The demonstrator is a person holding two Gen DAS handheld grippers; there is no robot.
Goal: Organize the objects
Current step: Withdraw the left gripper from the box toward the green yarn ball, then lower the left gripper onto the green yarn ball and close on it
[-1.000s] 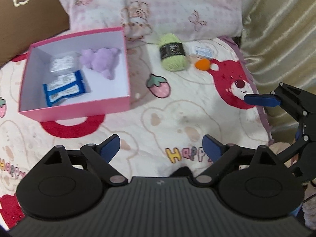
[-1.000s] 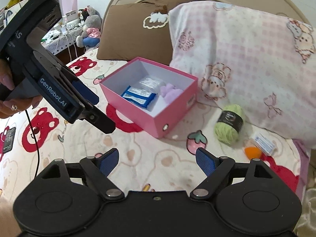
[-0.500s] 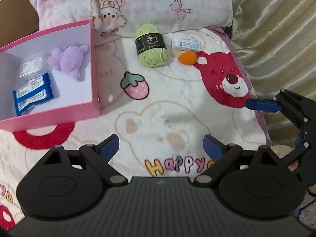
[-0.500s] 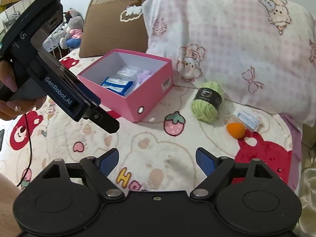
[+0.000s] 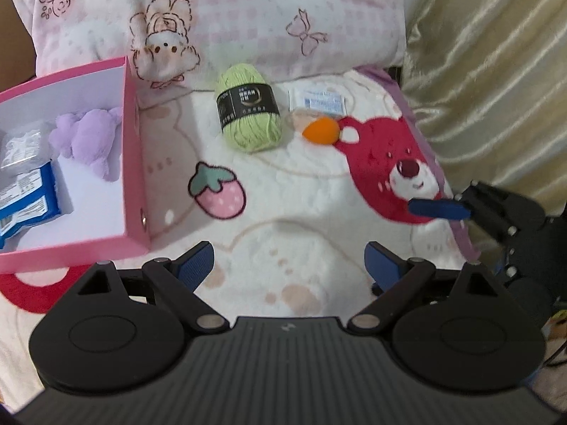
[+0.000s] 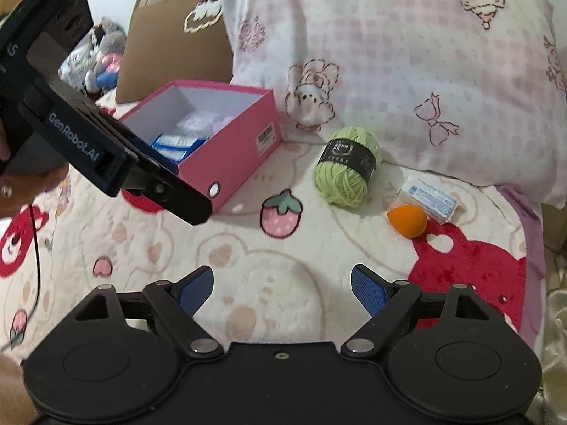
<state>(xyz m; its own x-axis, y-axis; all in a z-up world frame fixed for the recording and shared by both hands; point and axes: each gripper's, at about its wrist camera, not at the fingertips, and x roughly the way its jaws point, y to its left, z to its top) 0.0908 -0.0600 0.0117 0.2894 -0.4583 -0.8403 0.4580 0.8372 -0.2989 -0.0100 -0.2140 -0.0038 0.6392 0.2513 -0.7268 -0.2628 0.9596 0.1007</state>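
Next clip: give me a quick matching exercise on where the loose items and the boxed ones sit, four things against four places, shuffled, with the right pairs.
Things:
1. yarn ball
2. orange sponge
3. purple plush
4. white packet

Places:
A. inside the pink box
B. at the pillow's foot, nearest the box
C. by the red bear print's ear
D. behind the sponge, against the pillow

Pairs: 1-B, 2-C, 3-A, 4-D

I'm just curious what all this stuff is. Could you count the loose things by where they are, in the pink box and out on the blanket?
In the pink box: 3 (purple plush toy, clear packet, blue packet)
On the blanket: 3 (green yarn ball, orange sponge, white-and-blue packet)
Total: 6
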